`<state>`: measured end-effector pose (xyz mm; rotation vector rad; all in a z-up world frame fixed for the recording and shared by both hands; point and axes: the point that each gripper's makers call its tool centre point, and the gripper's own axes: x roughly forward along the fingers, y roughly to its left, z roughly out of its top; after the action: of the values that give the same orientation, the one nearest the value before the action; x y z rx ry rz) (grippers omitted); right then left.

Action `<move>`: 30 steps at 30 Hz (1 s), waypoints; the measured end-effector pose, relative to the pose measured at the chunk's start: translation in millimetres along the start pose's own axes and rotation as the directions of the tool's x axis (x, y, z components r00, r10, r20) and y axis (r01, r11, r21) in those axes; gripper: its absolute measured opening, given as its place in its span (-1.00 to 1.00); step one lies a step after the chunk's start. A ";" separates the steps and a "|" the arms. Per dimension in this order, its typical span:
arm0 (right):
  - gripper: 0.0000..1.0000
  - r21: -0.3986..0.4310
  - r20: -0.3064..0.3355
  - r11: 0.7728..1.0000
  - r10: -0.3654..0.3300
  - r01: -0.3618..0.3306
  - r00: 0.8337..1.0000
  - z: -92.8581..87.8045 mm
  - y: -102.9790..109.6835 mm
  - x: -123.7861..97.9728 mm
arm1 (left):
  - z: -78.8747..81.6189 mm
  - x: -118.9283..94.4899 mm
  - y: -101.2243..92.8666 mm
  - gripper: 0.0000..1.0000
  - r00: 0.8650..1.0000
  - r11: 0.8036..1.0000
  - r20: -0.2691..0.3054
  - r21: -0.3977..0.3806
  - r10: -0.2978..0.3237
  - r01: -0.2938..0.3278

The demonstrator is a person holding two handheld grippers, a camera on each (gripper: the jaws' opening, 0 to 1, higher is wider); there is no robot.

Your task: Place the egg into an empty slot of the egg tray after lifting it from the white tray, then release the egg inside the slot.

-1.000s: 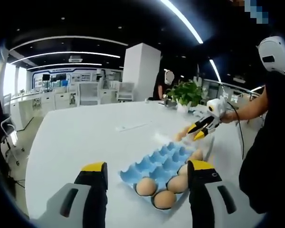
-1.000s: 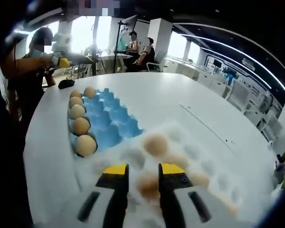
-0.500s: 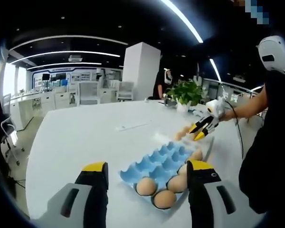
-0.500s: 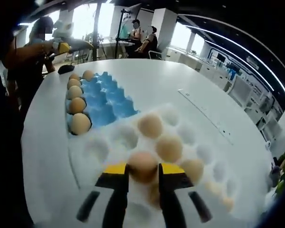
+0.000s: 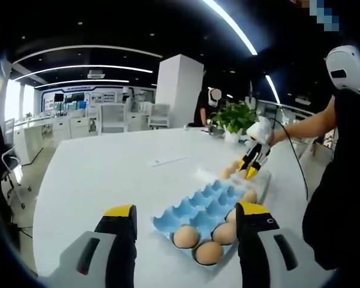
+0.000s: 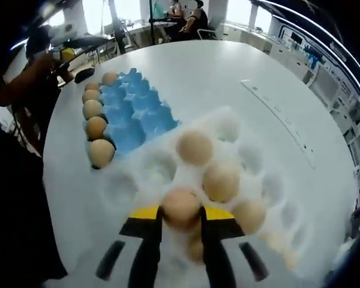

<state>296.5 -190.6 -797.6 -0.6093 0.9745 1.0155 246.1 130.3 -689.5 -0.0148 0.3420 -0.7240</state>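
Right gripper view, taken above the white tray (image 6: pixel 168 162), showed the right gripper (image 6: pixel 180 219) clamped on a brown egg (image 6: pixel 181 207), its yellow-tipped jaws pressed to either side of the shell. The egg sat just above the tray's near cups, apparently lifted clear, a grip that looked meant to carry it without crushing it. Three more eggs lay in the white tray beyond the held one. Just past the white tray's far left corner sat the blue egg tray (image 6: pixel 135 117), with a row of five eggs along its left edge and its other slots bare, so an empty slot lay a short reach from the white tray. Both trays stood on a round white table (image 6: pixel 228 78). From the left gripper view, the left gripper (image 5: pixel 186 219) hung with its jaws spread wide and nothing between them, on the side of the blue egg tray (image 5: pixel 204 204) away from the white tray, seemingly kept out of the carrying path. That view also caught the right gripper (image 5: pixel 251 170) tilted down over the white tray beyond the blue one.
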 end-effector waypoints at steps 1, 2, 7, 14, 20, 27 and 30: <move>-0.47 -0.020 -0.018 1.000 -0.001 0.001 1.000 -0.3 1.3 0.6 | -0.3 0.5 -0.7 0.34 1.000 1.000 -0.001 -0.001 -0.002 0.002; -0.48 -0.026 -0.034 1.000 -0.006 0.005 0.999 -0.4 1.7 1.3 | -0.2 1.3 -1.5 0.34 1.000 1.000 0.001 -0.002 -0.004 0.004; -0.51 -0.023 -0.076 0.998 -0.054 0.053 0.996 -0.8 1.1 0.6 | 0.9 2.8 -2.5 0.34 1.000 1.000 0.005 -0.005 -0.005 0.005; -0.53 0.019 0.048 0.996 -0.093 0.092 0.995 1.6 0.5 -9.7 | 0.3 0.6 -0.8 0.34 1.000 1.000 0.009 -0.006 0.005 -0.005; -0.53 0.071 0.181 0.991 -0.123 0.112 0.976 17.5 -0.3 -34.2 | -0.9 -2.5 -0.4 0.34 1.000 1.000 0.004 -0.009 0.008 -0.008; -0.53 0.065 0.211 0.989 -0.141 0.130 0.967 18.0 -0.8 -48.6 | 0.6 -4.0 1.5 0.35 1.000 1.000 0.006 -0.002 0.011 -0.011; -0.53 0.061 0.213 0.989 -0.144 0.134 0.966 19.0 -0.3 -49.7 | -0.7 -3.3 1.6 0.36 1.000 1.000 0.002 -0.001 0.011 -0.011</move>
<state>294.6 -196.3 -744.7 -0.5098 0.7500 0.9112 244.6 133.7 -689.4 -0.0143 0.3398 -0.7126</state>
